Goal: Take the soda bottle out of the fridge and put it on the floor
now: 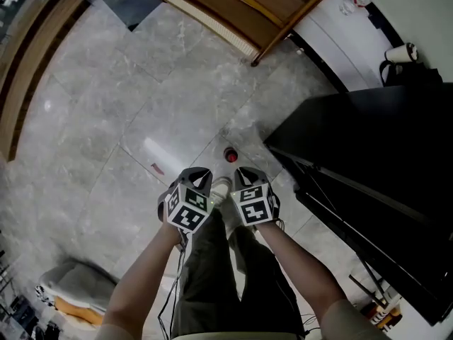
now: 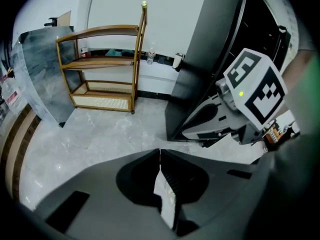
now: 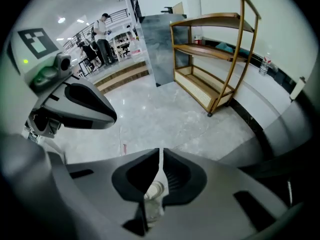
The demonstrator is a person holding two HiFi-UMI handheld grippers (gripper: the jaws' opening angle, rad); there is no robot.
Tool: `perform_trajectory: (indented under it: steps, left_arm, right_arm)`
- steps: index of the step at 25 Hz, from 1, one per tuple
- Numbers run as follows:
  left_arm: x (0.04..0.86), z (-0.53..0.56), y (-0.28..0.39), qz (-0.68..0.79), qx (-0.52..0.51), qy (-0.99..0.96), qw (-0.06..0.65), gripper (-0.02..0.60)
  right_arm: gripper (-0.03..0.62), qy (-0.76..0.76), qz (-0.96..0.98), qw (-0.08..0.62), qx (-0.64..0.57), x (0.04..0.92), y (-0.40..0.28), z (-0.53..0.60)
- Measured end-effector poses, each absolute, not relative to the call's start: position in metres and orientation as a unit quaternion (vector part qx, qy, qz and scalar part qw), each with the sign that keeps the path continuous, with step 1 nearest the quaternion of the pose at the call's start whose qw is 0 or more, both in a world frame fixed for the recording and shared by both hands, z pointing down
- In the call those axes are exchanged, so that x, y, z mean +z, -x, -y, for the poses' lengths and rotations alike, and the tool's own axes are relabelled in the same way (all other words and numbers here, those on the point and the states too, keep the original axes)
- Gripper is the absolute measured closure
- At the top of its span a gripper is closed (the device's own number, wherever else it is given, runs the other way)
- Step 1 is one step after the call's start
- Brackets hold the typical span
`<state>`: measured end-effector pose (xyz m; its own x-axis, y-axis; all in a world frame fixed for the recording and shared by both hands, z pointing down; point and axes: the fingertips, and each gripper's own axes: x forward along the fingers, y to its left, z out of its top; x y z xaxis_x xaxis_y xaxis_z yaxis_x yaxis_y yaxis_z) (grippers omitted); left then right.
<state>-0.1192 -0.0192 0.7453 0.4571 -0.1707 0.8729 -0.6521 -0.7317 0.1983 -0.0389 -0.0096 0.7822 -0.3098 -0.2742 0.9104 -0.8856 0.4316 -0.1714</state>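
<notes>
Soda bottle: head view, red cap uppermost, standing on the grey floor near the black fridge, just ahead of and apart from the left hand-held gripper and right hand-held gripper, which are side by side; a wooden shelf is at the top edge. Left gripper view: left hand-held gripper's jaws pressed together on nothing, right hand-held gripper alongside before the fridge, shelf against the far wall. Right gripper view: right hand-held gripper's jaws likewise pressed together and empty, left hand-held gripper alongside, shelf beyond.
</notes>
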Motion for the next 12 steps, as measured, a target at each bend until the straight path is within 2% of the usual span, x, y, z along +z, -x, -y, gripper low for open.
perform_trajectory:
  steps: [5, 12]
  left_arm:
    - [0.687, 0.019, 0.102, 0.242, 0.439, -0.828, 0.251, 0.572]
    - [0.592, 0.021, 0.061, 0.209, 0.417, -0.863, 0.195, 0.572]
  right_arm:
    - [0.582, -0.416, 0.744, 0.402, 0.335, 0.717, 0.024, 0.014]
    - [0.586, -0.470, 0.735, 0.362, 0.327, 0.628, -0.020, 0.013]
